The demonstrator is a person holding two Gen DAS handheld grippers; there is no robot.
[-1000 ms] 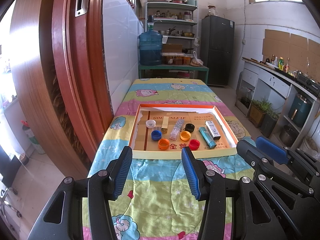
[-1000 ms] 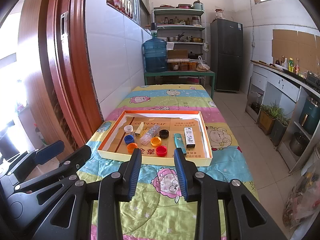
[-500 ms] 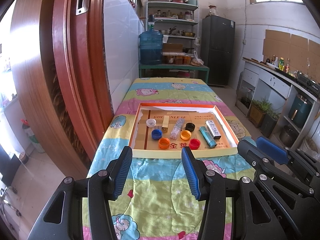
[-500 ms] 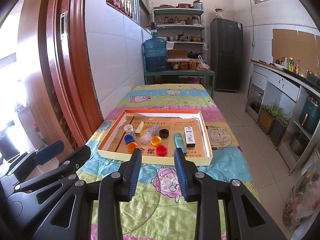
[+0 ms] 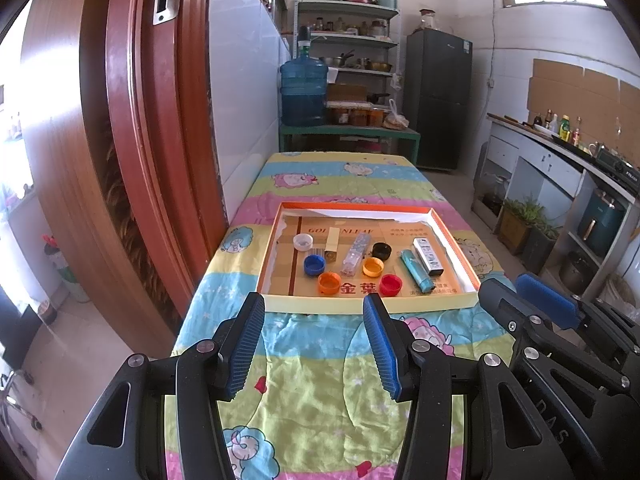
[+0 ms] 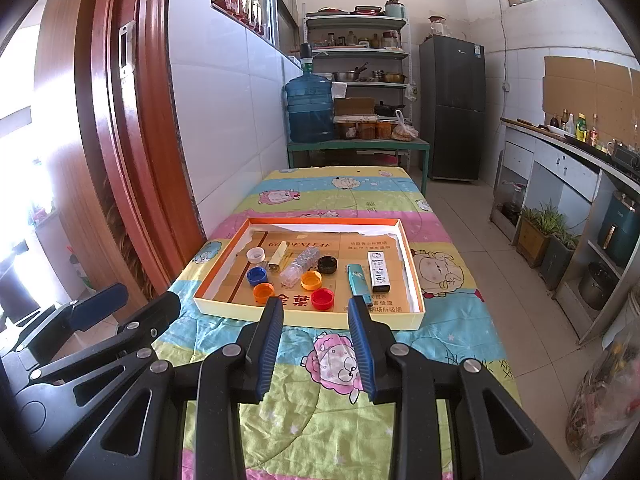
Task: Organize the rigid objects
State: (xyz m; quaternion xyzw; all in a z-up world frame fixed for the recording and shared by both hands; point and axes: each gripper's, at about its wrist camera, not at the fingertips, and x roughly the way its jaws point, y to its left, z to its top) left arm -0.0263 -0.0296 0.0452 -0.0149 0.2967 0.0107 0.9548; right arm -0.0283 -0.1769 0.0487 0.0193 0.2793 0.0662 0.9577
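Note:
A shallow cardboard tray [image 5: 372, 303] [image 6: 308, 318] with an orange rim lies on the table. Inside it are several bottle caps: white [image 5: 303, 241], blue [image 5: 314, 265], orange [image 5: 329, 283], yellow-orange [image 5: 373, 267], red [image 5: 390, 285] and black [image 5: 381, 251]. A small cream box [image 5: 331, 242], a clear plastic tube [image 5: 354, 253], a teal lighter [image 5: 416, 271] and a white-and-black stick [image 5: 428, 256] lie there too. My left gripper [image 5: 314, 350] hovers open before the tray's near rim, nothing between its fingers. My right gripper [image 6: 316, 346] is also open and empty, short of the tray.
The table wears a striped cartoon cloth [image 5: 304, 396]. A red-brown wooden door frame [image 5: 152, 152] and tiled wall run along its left side. A blue water jug [image 6: 310, 108], shelves and a dark fridge [image 6: 452, 108] stand at the far end. Counters and potted plants [image 6: 548, 228] line the right.

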